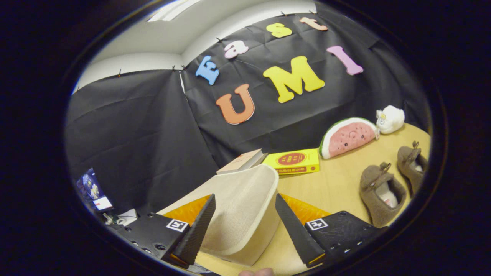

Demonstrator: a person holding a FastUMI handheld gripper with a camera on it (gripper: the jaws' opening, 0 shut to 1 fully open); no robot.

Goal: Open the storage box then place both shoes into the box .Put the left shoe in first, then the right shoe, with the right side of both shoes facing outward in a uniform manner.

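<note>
Gripper [245, 224] jaws wide, straddling cream storage box [245, 207], not pressing. Box lid appears shut; grip lid edge squarely, lift evenly. Both shoes [381, 195] beyond right finger on table [337, 184], well apart from box.

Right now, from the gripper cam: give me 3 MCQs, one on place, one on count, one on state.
1. Where does the cream storage box sit?
A. between the fingers
B. beyond the watermelon plush
C. on top of the yellow book

2. How many brown shoes lie on the wooden table?
A. one
B. two
C. four

3. How does the gripper stand?
A. shut on a shoe
B. shut on the box lid
C. open, fingers apart on either side of the box

Answers:
1 A: the box's cream side fills the gap between the two fingers.
2 B: a near shoe and a far shoe lie side by side beyond the right finger.
3 C: gaps show between each finger and the box.
</note>
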